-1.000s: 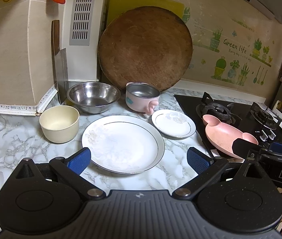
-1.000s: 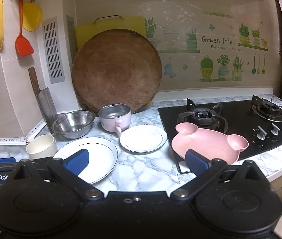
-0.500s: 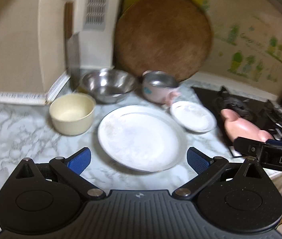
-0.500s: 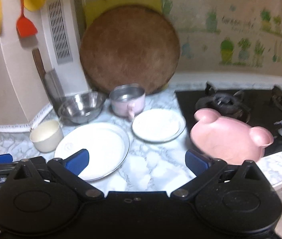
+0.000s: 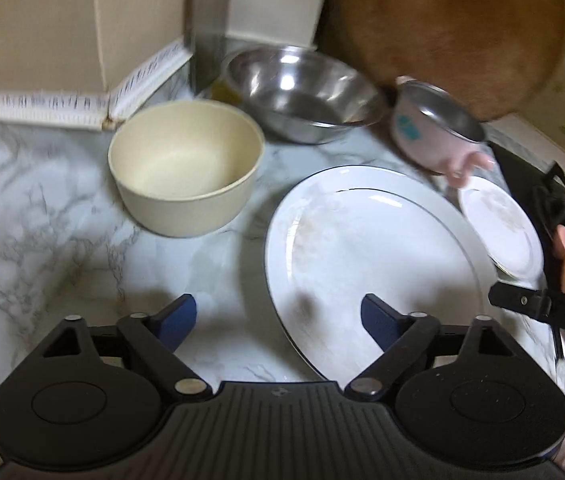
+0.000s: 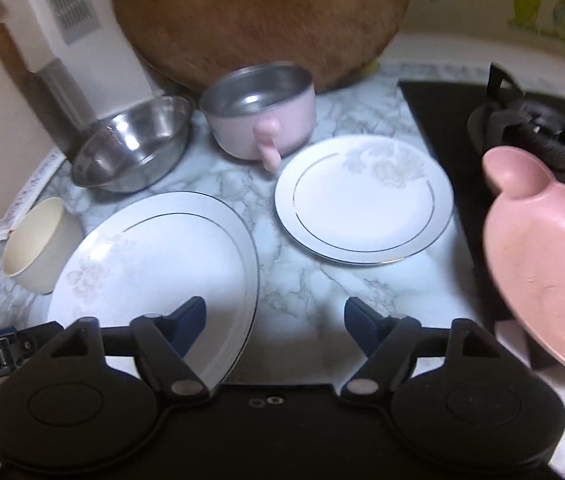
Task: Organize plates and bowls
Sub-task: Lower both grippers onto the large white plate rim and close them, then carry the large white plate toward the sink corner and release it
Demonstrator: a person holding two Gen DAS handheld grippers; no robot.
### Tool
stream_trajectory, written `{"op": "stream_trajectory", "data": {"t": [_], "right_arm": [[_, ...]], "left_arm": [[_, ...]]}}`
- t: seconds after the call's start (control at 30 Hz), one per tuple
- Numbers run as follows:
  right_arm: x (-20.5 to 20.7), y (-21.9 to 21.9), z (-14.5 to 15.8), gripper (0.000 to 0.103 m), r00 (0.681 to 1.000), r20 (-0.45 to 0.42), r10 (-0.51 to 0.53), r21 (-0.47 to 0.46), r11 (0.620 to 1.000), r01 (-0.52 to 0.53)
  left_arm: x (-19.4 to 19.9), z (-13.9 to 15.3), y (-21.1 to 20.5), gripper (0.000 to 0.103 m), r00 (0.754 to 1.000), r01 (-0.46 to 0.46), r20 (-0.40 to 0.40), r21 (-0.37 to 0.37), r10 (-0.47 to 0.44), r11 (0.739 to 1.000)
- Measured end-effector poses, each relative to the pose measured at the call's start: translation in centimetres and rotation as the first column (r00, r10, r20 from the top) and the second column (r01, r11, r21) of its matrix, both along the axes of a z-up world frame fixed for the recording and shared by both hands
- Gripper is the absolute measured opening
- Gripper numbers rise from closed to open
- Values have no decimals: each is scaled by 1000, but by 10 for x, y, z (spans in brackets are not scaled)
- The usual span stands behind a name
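From left to right on the marble worktop (image 5: 42, 240) I see a cream bowl (image 5: 185, 168), a steel bowl (image 5: 302, 94), a large white plate (image 5: 374, 256), a pink handled cup (image 6: 262, 120), a small white plate (image 6: 364, 200) and a pink bear-shaped dish (image 6: 550, 276) overlapping the stove edge. My left gripper (image 5: 278, 322) hangs with jaws spread wide and empty at the large plate's near rim. My right gripper (image 6: 274, 320) is likewise released, over bare marble between both plates.
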State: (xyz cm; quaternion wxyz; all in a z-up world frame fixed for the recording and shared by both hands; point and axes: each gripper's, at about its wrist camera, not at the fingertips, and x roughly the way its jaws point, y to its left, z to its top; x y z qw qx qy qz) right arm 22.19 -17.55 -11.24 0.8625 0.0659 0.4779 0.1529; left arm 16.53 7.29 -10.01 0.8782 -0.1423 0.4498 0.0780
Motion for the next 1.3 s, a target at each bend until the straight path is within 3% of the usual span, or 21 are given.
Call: {"op": "stream_trajectory", "data": {"t": [0.07,0.13,0.33,0.37,0.4,0.6,0.7,0.87,1.3], "right_arm": [[12,0,-8,60,999,-47,7,19,1000,-6],[21,0,-15,48,995,-96,27,62,998,-21],[40,11,-18,33,990,-104,94,50,995,-90],[44,11,-19,32,997,-32,75,53,996,-73],[46,10,-19,29,996,-38,80,57,995,-78],[53,11,-22,12,990,-67,124,106,988,-116],[56,11,-22,12,989,-76,130,113,986,-121],[58,9,-23,11,987,-90,132,131,984,-120],[37,19,-20,10,983,-85,162,141,979,-149]], "left_arm": [[6,-5,5,68,1000,-15,-25,-26,14,1000],[11,-9,9,67,999,-25,-29,-55,23,998],[21,-15,17,52,998,-41,-51,-117,35,992],[21,-17,19,46,998,-47,-56,-130,40,990],[22,-17,20,43,998,-47,-51,-131,41,990],[24,-17,29,40,996,-68,-60,-164,59,984],[23,-17,31,38,996,-81,-59,-179,72,981],[23,-18,31,11,997,-67,-49,-237,57,969],[-7,-14,41,11,997,-81,-32,-213,75,974]]}}
